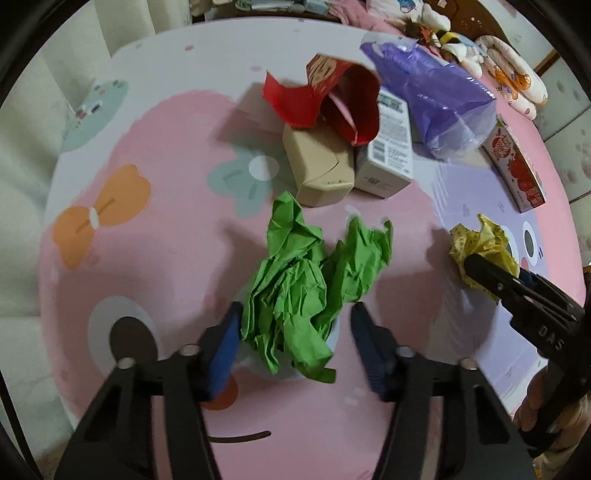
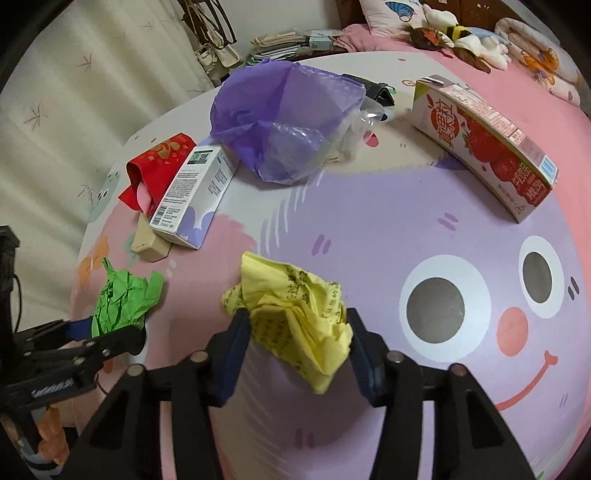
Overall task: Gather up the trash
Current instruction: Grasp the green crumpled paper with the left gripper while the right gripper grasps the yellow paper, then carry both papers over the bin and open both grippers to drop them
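A crumpled green paper [image 1: 295,288] lies on the cartoon-printed table [image 1: 155,266]. My left gripper [image 1: 295,328] points down over it, jaws on either side. The left pad rests against the wad and a thin gap shows at the right pad. In the right wrist view the green paper [image 2: 125,299] sits in the left gripper [image 2: 107,332] at the far left. A crumpled yellow paper [image 2: 295,321] with printed writing is between the pads of my right gripper [image 2: 295,328], both pads pressing its sides. The left wrist view shows the yellow paper [image 1: 484,236] under the right gripper [image 1: 480,262].
Behind the papers lie a tan box [image 1: 321,170], a white box [image 1: 388,147], a red envelope [image 1: 332,99] and a purple plastic bag [image 2: 280,110]. A strawberry drink carton [image 2: 487,140] lies at the right. A bed with plush toys [image 2: 461,33] stands beyond the table.
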Action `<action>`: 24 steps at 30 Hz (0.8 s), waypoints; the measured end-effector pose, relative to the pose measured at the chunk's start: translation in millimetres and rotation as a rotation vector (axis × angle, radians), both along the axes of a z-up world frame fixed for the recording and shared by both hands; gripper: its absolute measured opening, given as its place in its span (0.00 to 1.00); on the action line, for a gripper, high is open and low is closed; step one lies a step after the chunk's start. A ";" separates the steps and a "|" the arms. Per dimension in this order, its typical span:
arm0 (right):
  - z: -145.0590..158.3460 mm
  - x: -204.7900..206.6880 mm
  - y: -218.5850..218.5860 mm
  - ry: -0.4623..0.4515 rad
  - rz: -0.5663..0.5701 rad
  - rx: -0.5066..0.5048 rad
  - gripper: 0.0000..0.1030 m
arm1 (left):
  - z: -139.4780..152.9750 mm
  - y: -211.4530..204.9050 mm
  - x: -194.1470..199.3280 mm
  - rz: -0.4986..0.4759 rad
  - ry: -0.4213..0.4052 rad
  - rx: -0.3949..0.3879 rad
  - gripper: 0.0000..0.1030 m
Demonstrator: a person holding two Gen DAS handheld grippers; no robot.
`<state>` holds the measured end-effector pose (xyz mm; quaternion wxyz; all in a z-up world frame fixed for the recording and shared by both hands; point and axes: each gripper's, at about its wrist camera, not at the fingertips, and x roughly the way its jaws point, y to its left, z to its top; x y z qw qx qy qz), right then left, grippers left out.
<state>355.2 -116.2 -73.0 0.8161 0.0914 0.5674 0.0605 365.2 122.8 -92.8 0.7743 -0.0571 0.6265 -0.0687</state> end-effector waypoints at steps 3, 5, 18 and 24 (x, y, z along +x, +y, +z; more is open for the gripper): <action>0.5 -3.5 -1.5 0.007 0.003 0.004 0.34 | -1.8 -1.6 1.9 -0.012 -0.007 -0.007 0.32; -0.5 -4.1 -1.3 0.019 0.008 0.007 0.19 | -1.3 -3.7 2.1 -0.015 -0.013 -0.001 0.27; 54.7 -50.4 -9.1 -0.066 0.057 0.119 0.19 | 77.9 -34.0 -62.6 0.001 -0.186 0.037 0.23; 88.9 -97.7 -19.5 -0.111 0.140 0.163 0.19 | 118.8 -58.0 -121.8 0.024 -0.260 0.048 0.23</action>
